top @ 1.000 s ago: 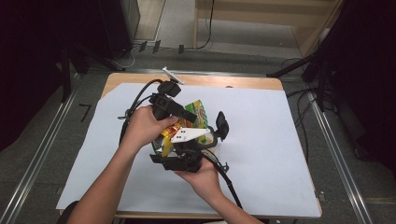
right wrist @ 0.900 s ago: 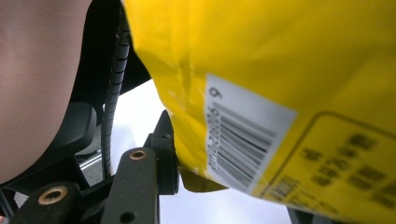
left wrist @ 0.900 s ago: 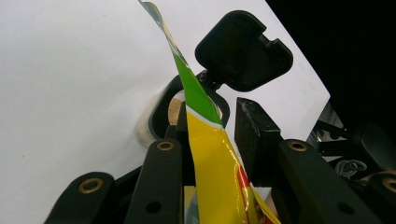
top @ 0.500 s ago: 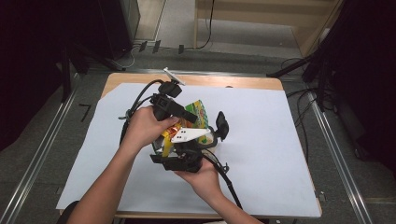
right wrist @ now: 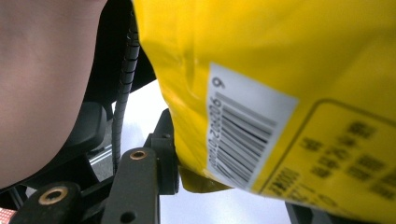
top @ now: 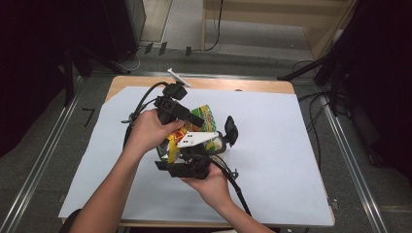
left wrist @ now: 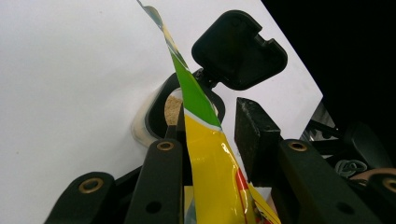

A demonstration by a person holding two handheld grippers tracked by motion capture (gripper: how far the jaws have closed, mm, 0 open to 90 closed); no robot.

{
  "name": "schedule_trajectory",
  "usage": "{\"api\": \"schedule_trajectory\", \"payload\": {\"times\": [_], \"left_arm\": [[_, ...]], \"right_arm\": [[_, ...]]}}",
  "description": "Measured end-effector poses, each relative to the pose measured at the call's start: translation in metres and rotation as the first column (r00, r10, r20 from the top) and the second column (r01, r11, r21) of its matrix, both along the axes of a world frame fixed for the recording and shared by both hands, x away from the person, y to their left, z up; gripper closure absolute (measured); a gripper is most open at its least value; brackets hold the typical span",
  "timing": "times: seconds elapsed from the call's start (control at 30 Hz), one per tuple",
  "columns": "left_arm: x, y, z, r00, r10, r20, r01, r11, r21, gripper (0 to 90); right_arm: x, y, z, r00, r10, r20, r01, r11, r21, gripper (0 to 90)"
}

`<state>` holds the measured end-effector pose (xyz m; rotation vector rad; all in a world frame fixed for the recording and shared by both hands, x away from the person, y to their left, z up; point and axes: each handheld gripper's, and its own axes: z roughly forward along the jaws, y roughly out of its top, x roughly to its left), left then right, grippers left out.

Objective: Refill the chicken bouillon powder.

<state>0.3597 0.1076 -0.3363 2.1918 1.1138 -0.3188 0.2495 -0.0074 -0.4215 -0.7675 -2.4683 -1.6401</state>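
White paper sheet [top: 272, 160] over a wooden table [top: 252, 85], grey floor [top: 43, 160], dark cables [top: 316, 141]

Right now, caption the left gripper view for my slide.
Left gripper pinching a yellow-green snack packet above an open container with its black flip lid.

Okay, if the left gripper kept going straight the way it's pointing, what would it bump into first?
Probably the clear container with its open black flip lid, just beyond the left gripper. The yellow-green packet already sits between the fingers; depth is uncertain.
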Motion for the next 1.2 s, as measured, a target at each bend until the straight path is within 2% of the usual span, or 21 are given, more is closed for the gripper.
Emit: {"api": "schedule_trajectory", "payload": {"times": [0.23,0.4,0.5,0.73,0.87,0.93,1.2], "left_arm": [[0.002,0.000,-0.001,1.0000,-0.001,-0.010,0.001,1.0000,-0.006,72.1],[0.004,0.000,-0.004,0.9997,0.002,-0.023,-0.002,1.0000,0.005,71.8],[0.004,-0.001,-0.005,0.9997,-0.004,-0.025,0.004,1.0000,0.007,71.8],[0.002,-0.005,0.001,0.9999,-0.002,-0.011,0.002,0.9997,0.025,71.7],[0.007,-0.006,0.000,0.9990,-0.009,-0.044,0.011,0.9989,0.045,71.6],[0.010,-0.008,0.000,0.9982,-0.017,-0.058,0.019,0.9989,0.043,71.6],[0.012,-0.008,-0.001,0.9983,-0.017,-0.056,0.020,0.9987,0.047,71.6]], "right_arm": [[0.001,-0.001,0.001,1.0000,0.001,0.001,-0.001,1.0000,-0.008,60.0],[0.003,-0.001,0.001,0.9993,0.018,-0.034,-0.019,0.9996,-0.024,59.9],[0.003,0.000,0.000,0.9994,0.012,-0.033,-0.012,0.9997,-0.023,60.0],[0.003,-0.001,0.000,0.9998,-0.005,-0.017,0.005,1.0000,0.003,60.2],[0.003,0.000,0.001,0.9994,-0.010,-0.034,0.011,0.9997,0.020,60.1],[0.004,-0.002,0.001,0.9989,-0.016,-0.045,0.017,0.9995,0.025,60.1],[0.007,-0.002,0.000,0.9990,-0.010,-0.044,0.011,0.9997,0.023,59.8]]}}
